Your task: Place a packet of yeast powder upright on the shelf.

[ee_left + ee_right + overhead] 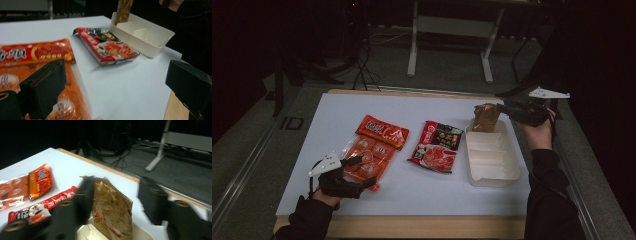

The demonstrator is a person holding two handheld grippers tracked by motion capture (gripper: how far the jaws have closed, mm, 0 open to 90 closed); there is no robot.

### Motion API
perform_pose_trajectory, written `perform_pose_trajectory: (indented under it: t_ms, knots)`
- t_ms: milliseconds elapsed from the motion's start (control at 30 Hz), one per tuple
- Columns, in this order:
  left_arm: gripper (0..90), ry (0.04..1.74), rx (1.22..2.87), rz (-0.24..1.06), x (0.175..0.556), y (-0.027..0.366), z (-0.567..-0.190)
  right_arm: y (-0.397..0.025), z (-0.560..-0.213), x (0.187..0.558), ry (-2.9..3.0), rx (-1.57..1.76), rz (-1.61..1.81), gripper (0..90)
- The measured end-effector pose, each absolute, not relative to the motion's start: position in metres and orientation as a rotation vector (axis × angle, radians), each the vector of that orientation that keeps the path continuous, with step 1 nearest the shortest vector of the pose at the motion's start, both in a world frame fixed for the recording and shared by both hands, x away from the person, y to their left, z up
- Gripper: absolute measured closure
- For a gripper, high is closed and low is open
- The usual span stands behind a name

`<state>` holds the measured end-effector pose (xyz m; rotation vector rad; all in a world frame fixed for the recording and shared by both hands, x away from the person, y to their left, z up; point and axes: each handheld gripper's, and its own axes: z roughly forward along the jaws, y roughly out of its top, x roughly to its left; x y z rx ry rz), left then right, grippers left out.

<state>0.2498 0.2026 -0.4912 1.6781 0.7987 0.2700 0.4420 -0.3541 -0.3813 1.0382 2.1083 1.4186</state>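
A brown packet (486, 117) stands upright in the far compartment of a white divided tray (494, 182). My right gripper (501, 109) is open around the brown packet (112, 207): the left jaw touches it and a gap shows at the right jaw. My left gripper (363, 172) rests open at the near end of an orange snack pack (374, 150). In the left gripper view, one jaw lies over the orange pack (37, 53) and the other hangs near the table edge, with the left gripper (115, 72) holding nothing. A red and black packet (437, 146) lies flat between the orange pack and the tray.
All items lie on a white sheet (412, 195) on a wooden table. The tray's two nearer compartments (492, 160) hold nothing. Behind the table are a dark floor, cables and a table frame (449, 27).
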Motion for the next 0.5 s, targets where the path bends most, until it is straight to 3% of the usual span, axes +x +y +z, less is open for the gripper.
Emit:
perform_pose_trajectory:
  t_ms: [33,67,233,267,500]
  knots:
    - [3.6,0.799,1.678,0.27,0.25,0.203,-0.491,-0.354,-0.381,0.442,2.108,1.038,1.419,44.1]
    - [3.6,0.777,1.671,0.295,0.249,0.201,-0.489,-0.352,-0.376,0.433,2.089,1.032,1.425,34.1]
    - [5.0,0.773,1.672,0.285,0.251,0.197,-0.485,-0.348,-0.368,0.414,2.046,1.02,1.455,20.9]
    - [5.5,0.785,1.674,0.254,0.253,0.196,-0.485,-0.345,-0.366,0.402,2.034,1.011,1.481,12.8]
    - [5.5,0.848,1.73,0.197,0.263,0.188,-0.48,-0.335,-0.365,0.36,1.981,1.001,1.566,13.0]
